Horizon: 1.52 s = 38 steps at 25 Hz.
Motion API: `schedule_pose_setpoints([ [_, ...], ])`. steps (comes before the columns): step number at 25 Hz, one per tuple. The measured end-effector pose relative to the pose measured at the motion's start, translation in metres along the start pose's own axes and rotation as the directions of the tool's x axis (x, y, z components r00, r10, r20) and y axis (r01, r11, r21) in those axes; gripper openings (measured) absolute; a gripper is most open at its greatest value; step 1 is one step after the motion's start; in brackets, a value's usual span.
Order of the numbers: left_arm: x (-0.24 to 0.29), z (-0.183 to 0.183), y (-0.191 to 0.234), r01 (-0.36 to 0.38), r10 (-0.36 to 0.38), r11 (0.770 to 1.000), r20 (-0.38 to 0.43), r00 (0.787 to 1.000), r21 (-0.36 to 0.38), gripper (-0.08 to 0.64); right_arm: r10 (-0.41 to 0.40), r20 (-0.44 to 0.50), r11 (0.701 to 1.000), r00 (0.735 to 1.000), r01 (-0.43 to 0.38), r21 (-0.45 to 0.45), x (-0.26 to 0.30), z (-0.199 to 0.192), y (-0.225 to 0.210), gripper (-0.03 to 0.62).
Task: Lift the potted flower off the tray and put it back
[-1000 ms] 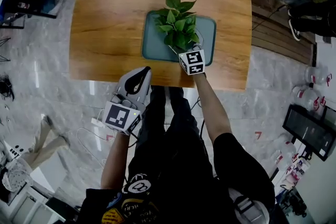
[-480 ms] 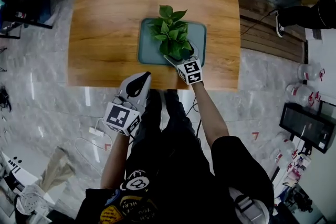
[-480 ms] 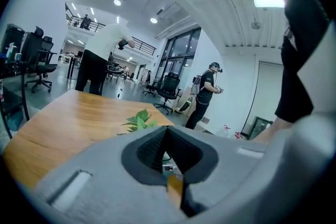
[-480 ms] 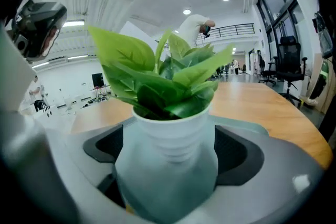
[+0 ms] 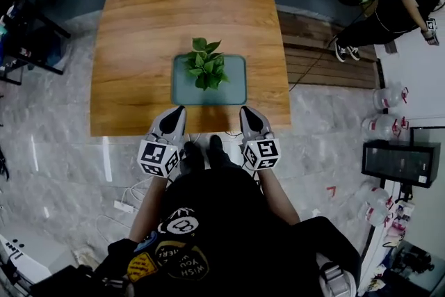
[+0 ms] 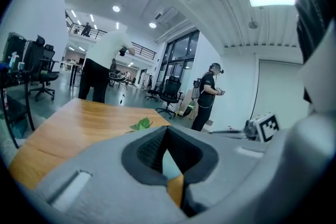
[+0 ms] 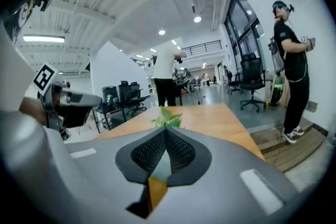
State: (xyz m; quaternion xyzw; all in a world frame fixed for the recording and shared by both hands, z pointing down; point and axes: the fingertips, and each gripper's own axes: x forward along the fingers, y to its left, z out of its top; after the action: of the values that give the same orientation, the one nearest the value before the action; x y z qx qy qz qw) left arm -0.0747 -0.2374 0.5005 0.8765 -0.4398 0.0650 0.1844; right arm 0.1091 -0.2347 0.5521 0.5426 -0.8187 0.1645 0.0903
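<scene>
The potted flower (image 5: pixel 205 64), a small green leafy plant, stands on the teal tray (image 5: pixel 233 91) in the middle of the wooden table (image 5: pixel 188 10). Both grippers hover side by side at the table's near edge, short of the tray. My left gripper (image 5: pixel 176 110) is shut and empty, and my right gripper (image 5: pixel 246 110) is shut and empty too. In the left gripper view the closed jaws (image 6: pixel 167 131) point over the table, with a leaf (image 6: pixel 140 124) just above them. In the right gripper view the shut jaws (image 7: pixel 167 132) sit below the plant's leaves (image 7: pixel 167 117).
A low wooden platform (image 5: pixel 327 55) lies right of the table, with a person (image 5: pixel 393 0) beyond it. Large bottles (image 5: pixel 386 123) and a dark box (image 5: pixel 396 163) stand on the floor at the right. Office chairs and standing people are past the far end.
My right gripper has come away from the pot, drawn back to the table's near edge and shut. The plant stays on the tray. The left gripper has barely shifted.
</scene>
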Motion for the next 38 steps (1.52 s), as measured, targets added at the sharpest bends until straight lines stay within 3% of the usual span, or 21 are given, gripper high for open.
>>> schedule_pose_setpoints([
  [6,0.003,0.042,-0.015,-0.044,0.038,0.994,0.065,0.997,0.096,-0.003,-0.123,0.100,0.992,0.987,0.123,0.006,-0.027,0.080,-0.014,0.002],
  [12,0.002,0.071,-0.027,-0.061,0.047,0.991,0.110,0.993,0.123,-0.004,-0.102,0.158,0.995,0.982,0.101,0.014,-0.026,0.109,-0.009,0.002],
  [23,-0.009,0.078,-0.031,-0.098,0.085,0.990,0.124,0.989,0.097,-0.003,-0.051,0.132,0.998,0.990,0.055,-0.032,-0.028,0.107,0.003,0.002],
  [38,-0.007,0.066,-0.043,-0.080,0.072,0.993,0.097,0.993,0.084,-0.004,-0.075,0.078,0.997,0.994,0.075,-0.006,-0.038,0.091,-0.007,0.002],
])
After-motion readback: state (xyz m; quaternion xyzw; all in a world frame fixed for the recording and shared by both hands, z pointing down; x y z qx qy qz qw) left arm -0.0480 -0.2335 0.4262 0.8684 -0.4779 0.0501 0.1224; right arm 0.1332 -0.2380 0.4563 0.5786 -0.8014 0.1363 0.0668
